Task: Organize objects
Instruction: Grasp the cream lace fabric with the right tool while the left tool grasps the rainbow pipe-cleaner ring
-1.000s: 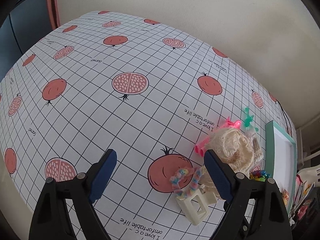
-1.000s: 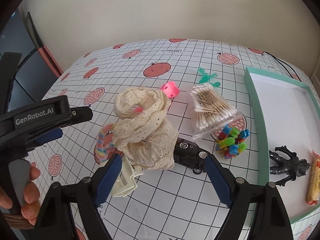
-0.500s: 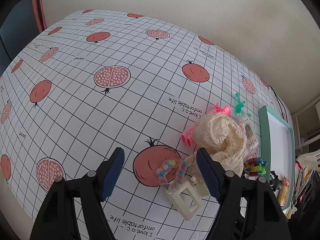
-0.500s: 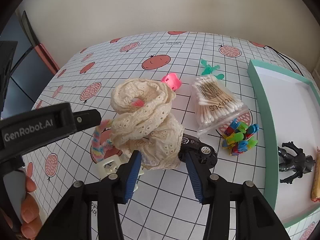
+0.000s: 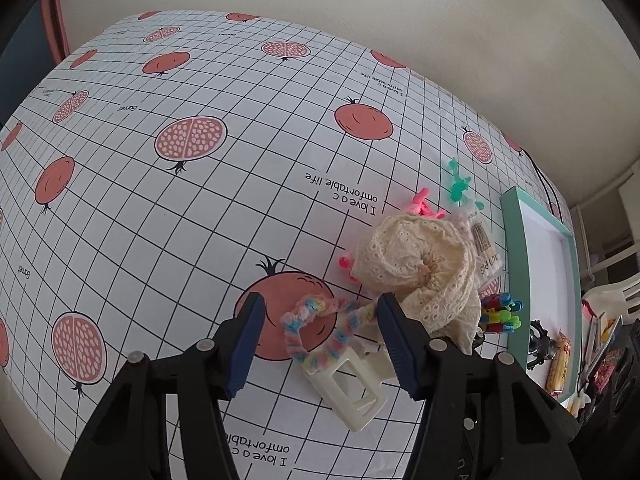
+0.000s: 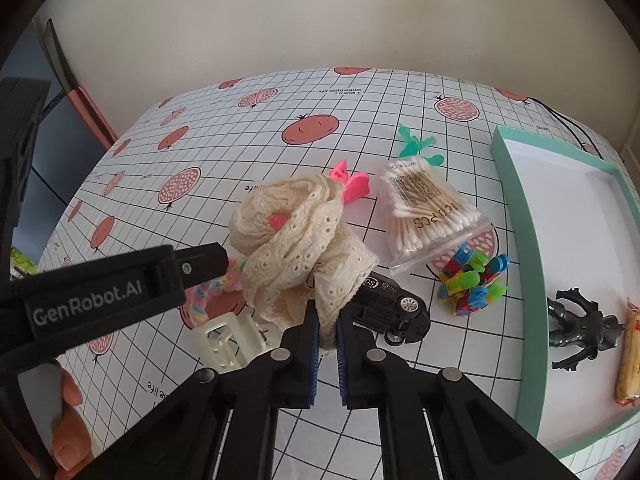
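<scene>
A cream lace cloth (image 6: 296, 240) lies bunched in the middle of the pomegranate-print table, over a pink roller. My right gripper (image 6: 328, 326) is shut on the cloth's near lower edge, with fabric pinched between the blue pads. In the left wrist view the same cloth (image 5: 416, 260) sits just right of my left gripper (image 5: 320, 320). That gripper is open and low over the table. A pastel rainbow scrunchie (image 5: 316, 332) and a cream hair claw (image 5: 352, 388) lie between its fingers, untouched as far as I can see.
A black toy car (image 6: 394, 308) is tucked against the cloth. Right of it are a bag of cotton swabs (image 6: 424, 208), colourful clips (image 6: 472, 280), a pink clip (image 6: 354, 186) and a green clip (image 6: 416, 146). The teal tray (image 6: 516, 216) holds a black figure (image 6: 580, 324) and a snack bar (image 6: 628, 356).
My right gripper went from wide open to shut on the cloth's lower edge. The left gripper came forward over the scrunchie and its fingers drew closer together.
</scene>
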{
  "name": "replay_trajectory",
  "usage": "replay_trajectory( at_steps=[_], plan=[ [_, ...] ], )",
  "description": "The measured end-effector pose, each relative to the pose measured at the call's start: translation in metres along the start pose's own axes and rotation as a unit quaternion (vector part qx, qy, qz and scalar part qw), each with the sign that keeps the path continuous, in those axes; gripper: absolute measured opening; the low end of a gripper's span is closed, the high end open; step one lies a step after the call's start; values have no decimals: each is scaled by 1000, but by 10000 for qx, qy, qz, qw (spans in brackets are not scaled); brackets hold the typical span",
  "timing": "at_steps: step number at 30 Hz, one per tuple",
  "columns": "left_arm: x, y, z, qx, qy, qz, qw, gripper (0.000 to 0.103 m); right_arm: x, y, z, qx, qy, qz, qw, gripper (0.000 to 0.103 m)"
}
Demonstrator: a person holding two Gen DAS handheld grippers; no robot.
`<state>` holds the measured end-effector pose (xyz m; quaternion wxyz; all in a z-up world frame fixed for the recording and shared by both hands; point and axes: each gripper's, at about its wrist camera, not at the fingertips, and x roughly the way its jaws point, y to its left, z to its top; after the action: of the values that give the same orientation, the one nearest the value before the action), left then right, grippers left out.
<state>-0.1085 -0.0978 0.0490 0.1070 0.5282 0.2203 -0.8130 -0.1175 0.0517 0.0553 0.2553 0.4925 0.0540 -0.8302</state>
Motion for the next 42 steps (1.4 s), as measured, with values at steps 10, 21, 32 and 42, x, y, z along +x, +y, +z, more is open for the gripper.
replay_trajectory(
  at_steps=[10, 21, 32, 42],
  plan=[
    [1, -3, -2, 35, 56, -132, 9999, 60, 0, -9, 0, 141, 18, -33, 9999, 8],
    [4, -7, -4, 185, 132, 15, 9997, 54, 1, -17, -1, 245, 74, -61, 9997, 8],
    [3, -2, -6, 338, 496, -14, 9982, 54, 2, -18, -2, 257, 102, -58, 9996, 8],
    [-1, -13, -14, 833, 632, 93, 9945, 54, 2, -20, -2, 268, 132, -41, 9995, 8]
  ],
)
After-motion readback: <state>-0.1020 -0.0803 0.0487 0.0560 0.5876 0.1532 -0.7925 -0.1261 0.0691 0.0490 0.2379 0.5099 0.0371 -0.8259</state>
